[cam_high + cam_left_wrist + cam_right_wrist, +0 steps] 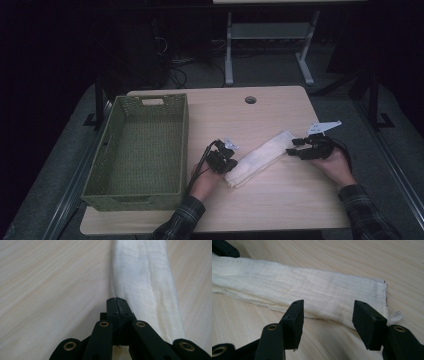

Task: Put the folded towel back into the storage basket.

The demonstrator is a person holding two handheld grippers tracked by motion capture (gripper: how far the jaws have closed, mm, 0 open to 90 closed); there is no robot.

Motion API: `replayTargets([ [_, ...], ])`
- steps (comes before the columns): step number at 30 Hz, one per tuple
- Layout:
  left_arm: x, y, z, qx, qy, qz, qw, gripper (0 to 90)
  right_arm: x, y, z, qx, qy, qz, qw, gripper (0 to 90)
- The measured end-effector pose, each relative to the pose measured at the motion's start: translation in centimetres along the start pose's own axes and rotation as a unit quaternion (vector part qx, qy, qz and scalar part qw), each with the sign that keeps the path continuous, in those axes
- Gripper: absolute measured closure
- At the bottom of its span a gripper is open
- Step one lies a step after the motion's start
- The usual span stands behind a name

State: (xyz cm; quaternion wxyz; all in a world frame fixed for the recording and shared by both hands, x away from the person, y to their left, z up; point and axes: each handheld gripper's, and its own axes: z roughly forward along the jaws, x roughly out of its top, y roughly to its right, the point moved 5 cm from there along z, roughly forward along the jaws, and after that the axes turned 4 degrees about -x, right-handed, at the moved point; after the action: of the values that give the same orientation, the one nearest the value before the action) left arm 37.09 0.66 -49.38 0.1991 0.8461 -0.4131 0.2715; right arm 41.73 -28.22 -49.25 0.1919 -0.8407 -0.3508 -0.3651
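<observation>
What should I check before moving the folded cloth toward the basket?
1. Left gripper fingers shut at the folded cream cloth's near end: ok; cloth actually pinched: cannot tell.
2. Right gripper fingers open, clear of the far end: ok.
3. Cloth folded into a neat strip: ok.
4. Green woven basket empty, beside the left hand: ok.
5. Light wooden table between cloth and basket clear: ok.

In the left gripper view, the left gripper (117, 305) has its two black jaws pressed together at the near edge of a folded cream cloth (145, 282), which stretches away lengthwise across the pale wood-grain worktop (50, 285).
</observation>
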Motion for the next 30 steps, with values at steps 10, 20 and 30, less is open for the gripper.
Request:
replayTargets([
  [10, -1.6, 3.2, -0.8, -0.054, -0.019, 0.037, 0.9976, 89.5, 0.0, 0.1, -0.3, -0.003, 0.003, -0.006, 1.0000, 40.4],
  [20, -1.9, 6.7, -0.4, -0.105, -0.029, 0.089, 0.9901, 89.5, 0.0, 0.0, -0.2, -0.007, 0.000, -0.011, 0.9999, 40.1],
  [30, -1.1, 10.2, 1.1, -0.149, -0.022, 0.117, 0.9816, 89.3, 0.0, -0.2, -0.1, -0.005, 0.000, -0.014, 0.9999, 39.6],
])
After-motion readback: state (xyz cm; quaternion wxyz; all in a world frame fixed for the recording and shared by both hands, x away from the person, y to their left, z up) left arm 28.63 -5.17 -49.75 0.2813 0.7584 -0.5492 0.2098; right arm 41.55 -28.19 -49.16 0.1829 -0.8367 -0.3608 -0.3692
